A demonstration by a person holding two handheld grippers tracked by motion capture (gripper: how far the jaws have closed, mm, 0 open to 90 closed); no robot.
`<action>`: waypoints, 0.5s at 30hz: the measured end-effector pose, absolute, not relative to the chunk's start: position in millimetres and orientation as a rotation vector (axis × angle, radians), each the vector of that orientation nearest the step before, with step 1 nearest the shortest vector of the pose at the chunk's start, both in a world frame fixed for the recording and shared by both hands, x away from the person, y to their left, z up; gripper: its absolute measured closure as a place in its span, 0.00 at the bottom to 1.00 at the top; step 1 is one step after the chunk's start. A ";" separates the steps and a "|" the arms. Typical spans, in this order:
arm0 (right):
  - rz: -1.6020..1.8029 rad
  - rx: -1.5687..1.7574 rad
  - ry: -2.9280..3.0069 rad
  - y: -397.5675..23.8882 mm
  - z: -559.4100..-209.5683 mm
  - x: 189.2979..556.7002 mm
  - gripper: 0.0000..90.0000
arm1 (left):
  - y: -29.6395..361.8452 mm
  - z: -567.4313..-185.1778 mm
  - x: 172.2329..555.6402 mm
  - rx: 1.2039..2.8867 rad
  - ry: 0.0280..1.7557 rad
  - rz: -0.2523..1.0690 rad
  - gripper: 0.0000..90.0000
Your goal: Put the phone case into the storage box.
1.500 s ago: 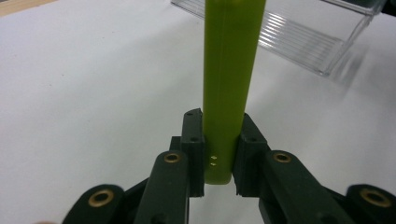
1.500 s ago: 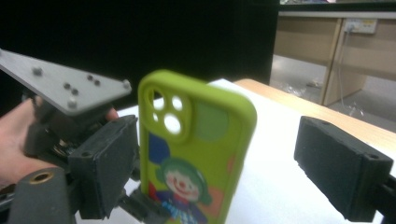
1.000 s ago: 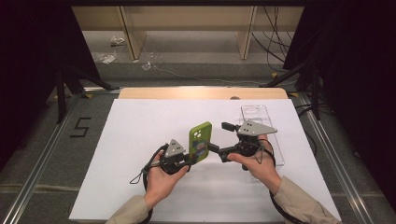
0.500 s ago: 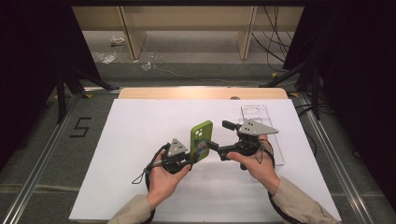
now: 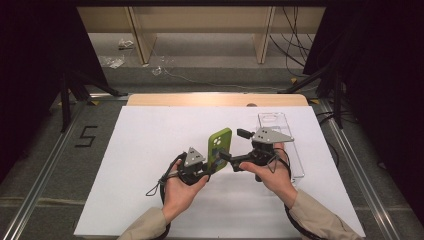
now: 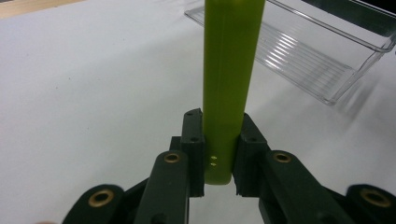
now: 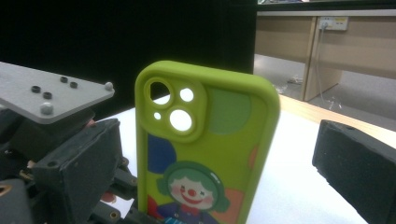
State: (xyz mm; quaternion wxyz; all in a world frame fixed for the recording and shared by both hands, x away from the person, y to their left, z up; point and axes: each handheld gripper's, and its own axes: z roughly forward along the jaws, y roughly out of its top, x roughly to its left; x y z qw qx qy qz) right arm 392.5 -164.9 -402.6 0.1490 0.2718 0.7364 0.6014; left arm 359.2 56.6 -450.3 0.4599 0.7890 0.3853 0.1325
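Working over the white table (image 5: 150, 165), I hold a green phone case (image 5: 220, 148) upright above its middle, between my two hands. A clear plastic tray (image 5: 285, 145) lies flat just to the right, partly under my right hand (image 5: 272, 175); from the left gripper's camera, the tray (image 6: 308, 51) sits beyond the case with its ribbed floor bare.

My left gripper (image 5: 200, 167) is clenched on the lower end of the case, one jaw on each flat side, as its own camera shows: the case (image 6: 229, 88) rises edge-on between the jaws. My right gripper (image 5: 231, 159) has its jaws spread apart and grasps nothing. Its camera looks at the printed back of the case (image 7: 205, 149), a clown face and the lens cut-outs, with the left gripper (image 7: 84, 163) clamped at the lower left and one black jaw at the right edge, apart from the case.

I judge this a handover in the air, with the second grip not yet made. The next move calls for bringing the right jaws around the case's free upper edge, squarely, before the left lets go.
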 end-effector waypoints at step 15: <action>1.704 0.819 2.108 -158.9 -401.9 395.5 0.04 | 43.9 -449.4 359.3 1.946 0.945 0.320 0.85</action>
